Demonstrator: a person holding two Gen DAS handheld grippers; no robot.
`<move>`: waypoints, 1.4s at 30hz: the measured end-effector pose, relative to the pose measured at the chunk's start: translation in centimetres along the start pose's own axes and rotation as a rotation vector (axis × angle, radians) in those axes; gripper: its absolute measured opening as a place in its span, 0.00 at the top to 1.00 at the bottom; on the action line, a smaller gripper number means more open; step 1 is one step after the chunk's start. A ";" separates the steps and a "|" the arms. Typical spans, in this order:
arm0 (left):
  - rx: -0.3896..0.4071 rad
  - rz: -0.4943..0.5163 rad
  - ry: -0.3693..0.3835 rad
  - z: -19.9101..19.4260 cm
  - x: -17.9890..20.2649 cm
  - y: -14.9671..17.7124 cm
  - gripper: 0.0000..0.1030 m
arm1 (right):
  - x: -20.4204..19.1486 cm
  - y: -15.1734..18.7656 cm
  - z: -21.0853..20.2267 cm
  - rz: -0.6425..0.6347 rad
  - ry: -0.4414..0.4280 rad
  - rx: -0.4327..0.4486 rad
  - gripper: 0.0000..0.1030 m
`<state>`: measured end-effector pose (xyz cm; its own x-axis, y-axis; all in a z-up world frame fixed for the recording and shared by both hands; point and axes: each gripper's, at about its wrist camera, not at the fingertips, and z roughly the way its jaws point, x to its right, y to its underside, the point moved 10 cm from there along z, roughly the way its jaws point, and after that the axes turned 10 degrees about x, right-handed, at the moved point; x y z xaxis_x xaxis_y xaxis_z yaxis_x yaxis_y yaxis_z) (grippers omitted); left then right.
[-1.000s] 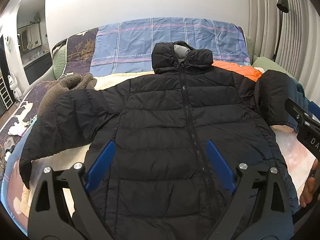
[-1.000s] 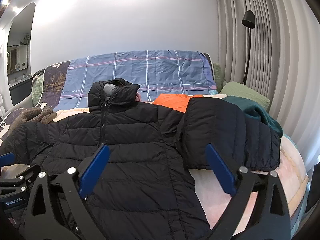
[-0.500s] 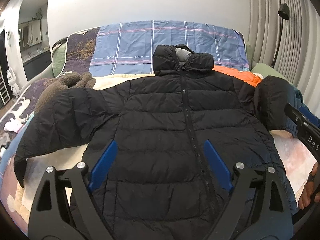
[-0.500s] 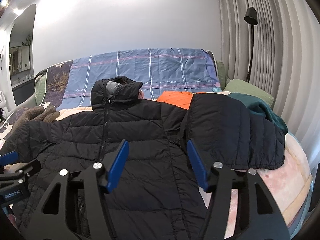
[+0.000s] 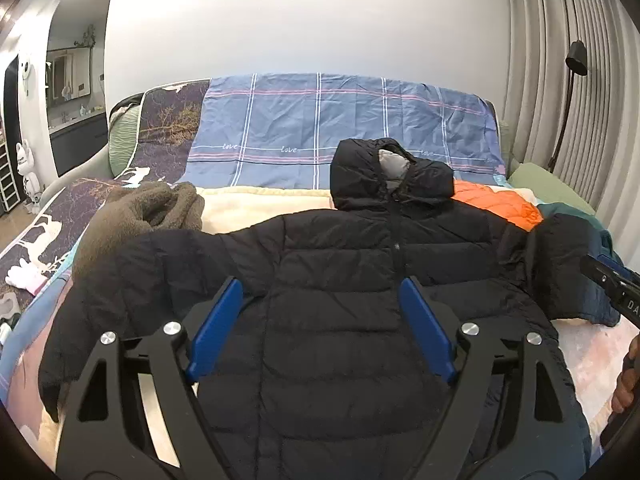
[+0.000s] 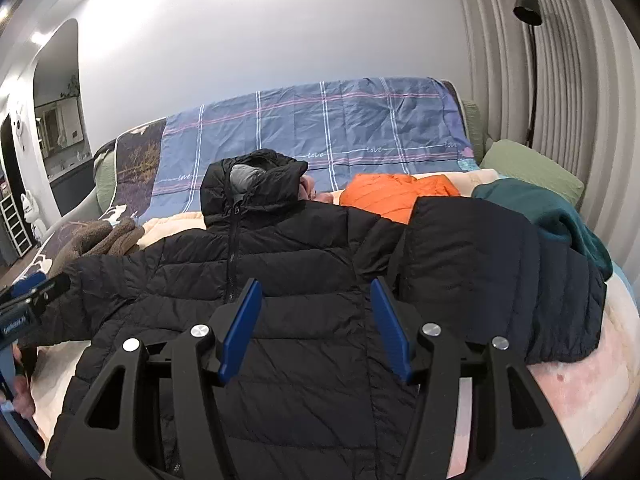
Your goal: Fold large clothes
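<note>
A black hooded puffer jacket [image 5: 340,280] lies zipped and face up on the bed, hood at the far end. Its left sleeve [image 5: 120,280] stretches out flat, while the right sleeve [image 6: 480,272] lies folded at the jacket's right side. My left gripper [image 5: 320,284] hovers over the jacket's chest; its jaws are closing, still wide, with nothing between the blue pads. Over the jacket's right half, my right gripper [image 6: 316,284] stands about half open, also with nothing in it. Each gripper shows at the edge of the other's view.
An orange jacket [image 6: 392,196] and a teal garment [image 6: 552,216] lie behind the folded sleeve. A brown fleece [image 5: 152,212] sits at the far left. A blue plaid sheet [image 5: 320,128] covers the headboard. A green pillow [image 6: 532,168] and a floor lamp [image 6: 528,0] stand at right.
Both grippers have drawn back and tipped up, so more wall shows. The right jaws narrowed sharply, the left ones a little. The jacket lies as before.
</note>
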<state>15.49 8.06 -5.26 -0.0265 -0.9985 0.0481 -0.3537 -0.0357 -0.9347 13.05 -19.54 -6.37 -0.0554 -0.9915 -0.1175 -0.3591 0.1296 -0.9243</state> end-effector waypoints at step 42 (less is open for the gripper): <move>-0.066 -0.188 0.521 16.0 1.6 -9.8 0.52 | -4.5 -10.9 14.9 0.137 -0.600 -0.227 0.89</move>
<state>33.86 6.10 -1.68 -0.4098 -0.8222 0.3950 -0.4543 -0.1916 -0.8700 31.12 -16.64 -1.20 0.3915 -0.7902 -0.4714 -0.5767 0.1885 -0.7949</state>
